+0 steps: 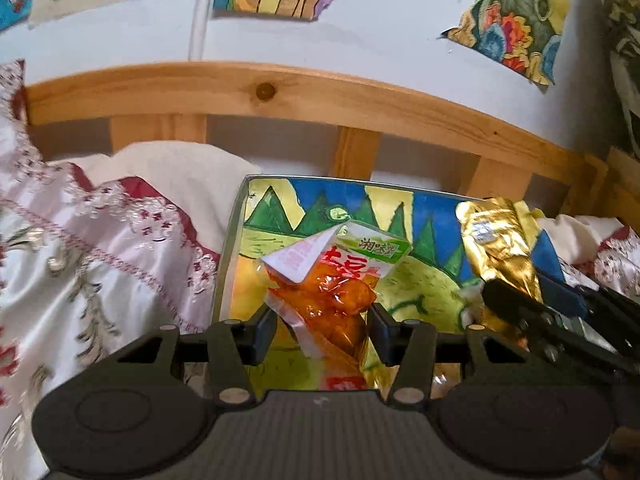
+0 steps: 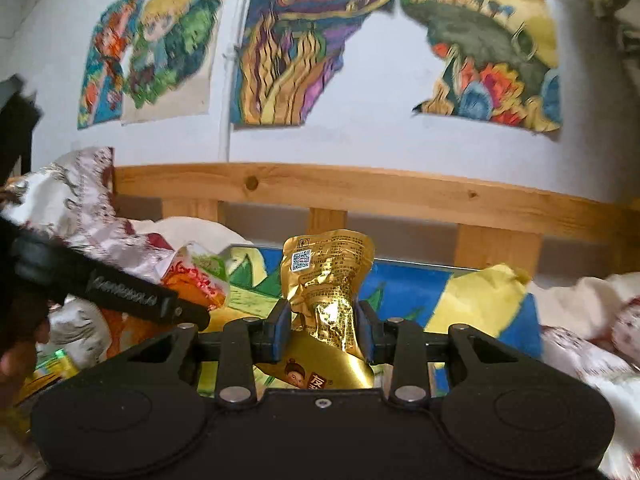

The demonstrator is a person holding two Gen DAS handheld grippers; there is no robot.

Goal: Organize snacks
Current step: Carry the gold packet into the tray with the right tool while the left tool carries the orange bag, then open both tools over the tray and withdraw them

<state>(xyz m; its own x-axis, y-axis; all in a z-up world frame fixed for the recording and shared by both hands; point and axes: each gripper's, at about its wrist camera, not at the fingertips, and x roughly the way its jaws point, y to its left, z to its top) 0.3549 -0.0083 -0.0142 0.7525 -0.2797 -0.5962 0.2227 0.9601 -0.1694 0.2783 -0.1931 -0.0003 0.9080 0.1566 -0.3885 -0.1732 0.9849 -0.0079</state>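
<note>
The left gripper (image 1: pixel 323 326) is clenched on an orange snack (image 1: pixel 338 300), a clear pouch of reddish-orange pieces with a green-and-white label at its top and one upper corner folded over. The pouch stands up between the two pads, its lower end running down past them toward the gripper body. The right gripper (image 2: pixel 323 328) grasps a gold snack (image 2: pixel 326 280), a crinkled foil pouch pinched at its waist, with a QR code and small print on the upper half and a cartoon face on the part below the pads. Both pouches are held above a painted board (image 1: pixel 276 216) showing green peaks, blue sky and yellow ground; the board lies on a bed and its far edge sits near a wooden rail (image 1: pixel 304 96). In the left wrist view the gold snack (image 1: pixel 498 248) is over the board's right side, near the far right corner, with the right gripper's dark fingers below it. In the right wrist view the orange snack (image 2: pixel 200 276) is toward the board's left edge, partly hidden by the left gripper's arm. An embroidered quilt (image 1: pixel 80 240) lies bunched just left of the board. Colourful drawings (image 2: pixel 296 52) hang on the white wall above the rail.
</note>
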